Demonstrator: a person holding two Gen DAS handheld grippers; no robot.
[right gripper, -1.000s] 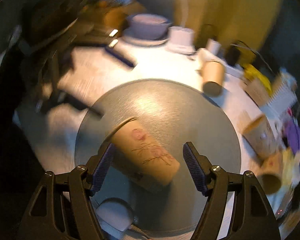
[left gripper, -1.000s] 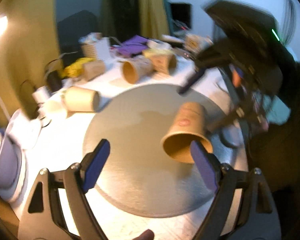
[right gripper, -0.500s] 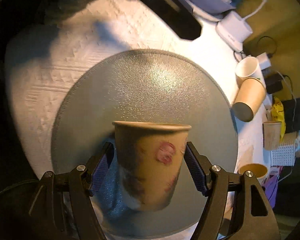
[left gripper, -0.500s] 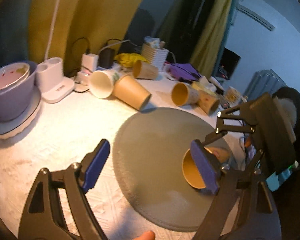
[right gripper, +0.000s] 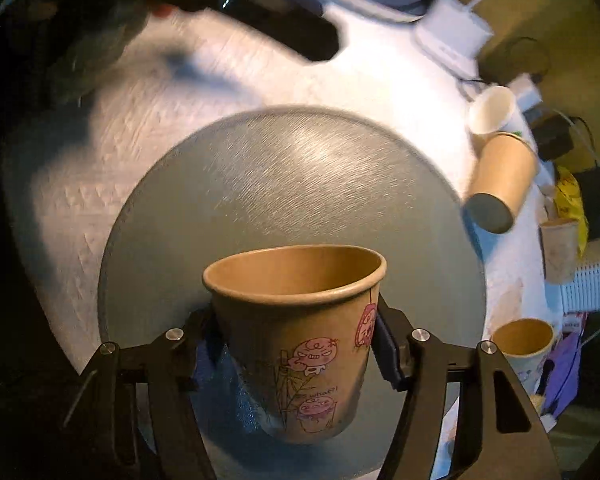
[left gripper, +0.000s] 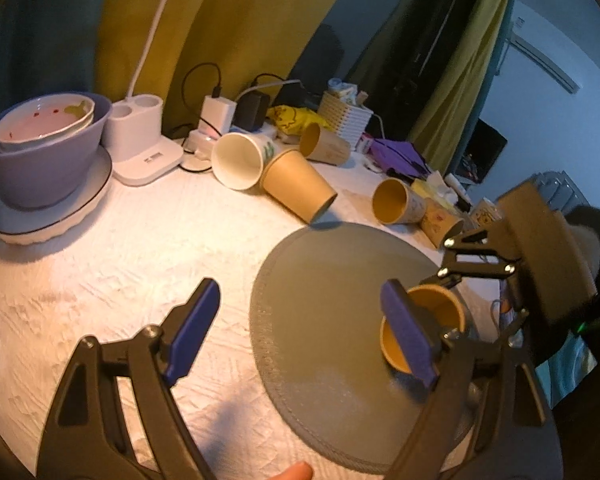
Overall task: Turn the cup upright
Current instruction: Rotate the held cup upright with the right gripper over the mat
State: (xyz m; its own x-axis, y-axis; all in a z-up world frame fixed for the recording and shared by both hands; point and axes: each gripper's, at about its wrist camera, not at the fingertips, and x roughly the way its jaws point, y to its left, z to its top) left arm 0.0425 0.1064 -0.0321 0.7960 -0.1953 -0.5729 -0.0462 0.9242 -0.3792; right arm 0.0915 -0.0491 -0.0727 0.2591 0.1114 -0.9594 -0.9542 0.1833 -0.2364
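The paper cup (right gripper: 300, 336) sits mouth-up, its long axis near vertical, pinched at mid-wall by the right gripper (right gripper: 296, 344) above the round grey mat (right gripper: 284, 184); the left gripper (left gripper: 300, 328), fingers spread and empty, hangs beside it over the tabletop (left gripper: 140, 240)

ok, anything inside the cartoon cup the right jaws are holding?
The cup, gripped by the right gripper over the round grey mat, shows only bare brown inner wall. Its rim hides the bottom, and the left gripper's finger partly covers it in the other view.
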